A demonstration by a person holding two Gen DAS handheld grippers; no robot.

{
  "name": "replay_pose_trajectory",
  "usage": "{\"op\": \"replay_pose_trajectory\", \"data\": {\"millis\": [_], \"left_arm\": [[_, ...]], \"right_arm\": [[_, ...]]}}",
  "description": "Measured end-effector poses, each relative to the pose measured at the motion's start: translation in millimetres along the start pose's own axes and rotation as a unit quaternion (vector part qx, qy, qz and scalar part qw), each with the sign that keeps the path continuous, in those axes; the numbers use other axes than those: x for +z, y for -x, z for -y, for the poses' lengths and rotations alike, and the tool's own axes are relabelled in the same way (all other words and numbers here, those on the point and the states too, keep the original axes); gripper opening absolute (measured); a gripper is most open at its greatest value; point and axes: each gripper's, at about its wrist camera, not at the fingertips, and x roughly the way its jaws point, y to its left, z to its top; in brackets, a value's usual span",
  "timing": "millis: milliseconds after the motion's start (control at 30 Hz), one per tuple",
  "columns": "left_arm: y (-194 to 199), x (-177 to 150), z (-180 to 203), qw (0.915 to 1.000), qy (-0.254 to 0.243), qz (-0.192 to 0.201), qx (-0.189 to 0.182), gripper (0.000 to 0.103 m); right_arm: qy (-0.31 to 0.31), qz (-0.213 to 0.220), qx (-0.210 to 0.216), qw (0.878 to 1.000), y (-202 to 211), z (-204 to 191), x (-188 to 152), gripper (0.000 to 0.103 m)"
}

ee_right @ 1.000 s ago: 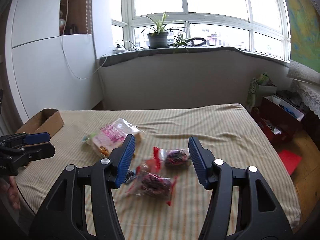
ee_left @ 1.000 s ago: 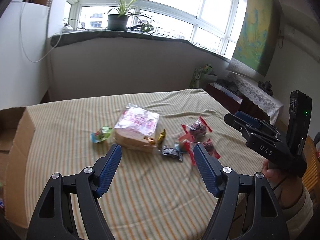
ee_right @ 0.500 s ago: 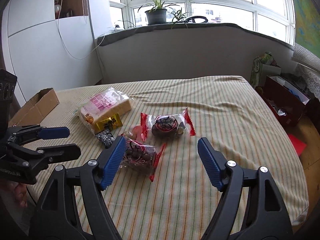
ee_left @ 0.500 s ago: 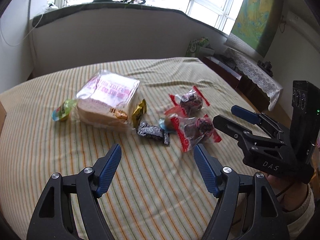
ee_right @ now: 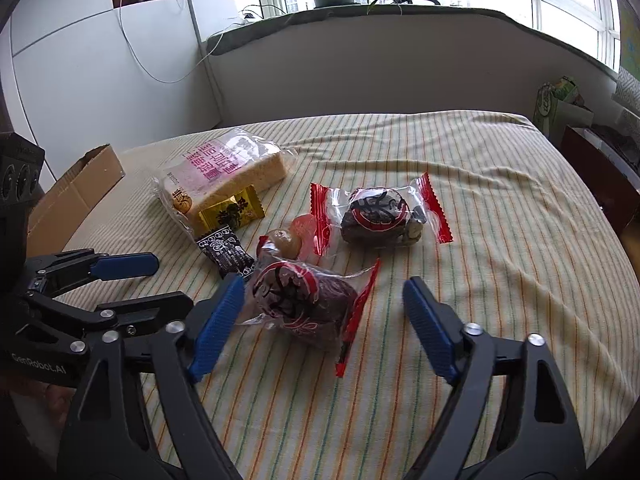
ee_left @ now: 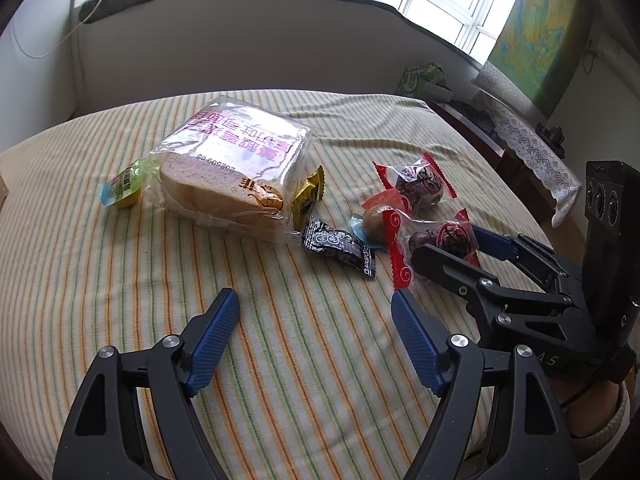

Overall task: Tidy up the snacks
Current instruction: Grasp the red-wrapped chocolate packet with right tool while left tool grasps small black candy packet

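Note:
Snacks lie on a striped cloth [ee_left: 120,300]: a bag of sliced bread [ee_left: 236,160] [ee_right: 224,172], a small green-yellow packet [ee_left: 122,190], a yellow sachet [ee_left: 308,194], a black sachet [ee_left: 340,246], a round brown sweet [ee_left: 378,218] and two red-edged packets of dark pastry. My right gripper [ee_right: 324,285] hangs low over the near pastry packet [ee_right: 304,300]. Its jaws are closing with the packet between them, and the pads are not pressing on it. The far packet [ee_right: 378,212] lies beyond. My left gripper [ee_left: 314,298] is opening over bare cloth, short of the black sachet.
An open cardboard box [ee_right: 76,196] stands at the cloth's left edge. A grey wall with a plant-lined windowsill runs behind the surface. Low furniture and a green bag [ee_left: 420,78] stand off the right side. A hand and sleeve [ee_left: 596,420] hold the right gripper.
Both grippers have sunk and tipped down toward the snacks, which now fill more of each view. The near pastry packet now sits between the right gripper's fingers.

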Motion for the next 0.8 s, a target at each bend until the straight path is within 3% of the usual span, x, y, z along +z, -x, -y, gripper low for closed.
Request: {"op": "replay_pose_trajectory", "data": {"millis": [33, 300, 500, 667, 800], "left_arm": [[-1.0, 1.3, 0.3, 1.0, 0.001, 0.0, 0.0, 0.079], [-13.4, 14.2, 14.8, 1.0, -0.006, -0.007, 0.003, 0.079], [-29.5, 20.6, 30.3, 0.9991, -0.028, -0.005, 0.032, 0.078], [-29.0, 23.2, 24.5, 0.9987, -0.033, 0.0, 0.039, 0.044], [-26.7, 23.0, 19.5, 0.9989, -0.034, 0.0, 0.032, 0.035]], "right_arm": [[-0.001, 0.0, 0.007, 1.0, -0.2, 0.0, -0.7, 0.059], [-0.024, 0.028, 0.001, 0.999, 18.4, 16.7, -9.2, 0.054], [-0.057, 0.035, -0.007, 0.998, 32.1, 48.9, -21.1, 0.054], [-0.071, 0.042, -0.004, 0.997, 38.1, 61.0, -27.2, 0.054], [-0.073, 0.045, -0.001, 0.996, 37.8, 62.0, -28.7, 0.054]]}}
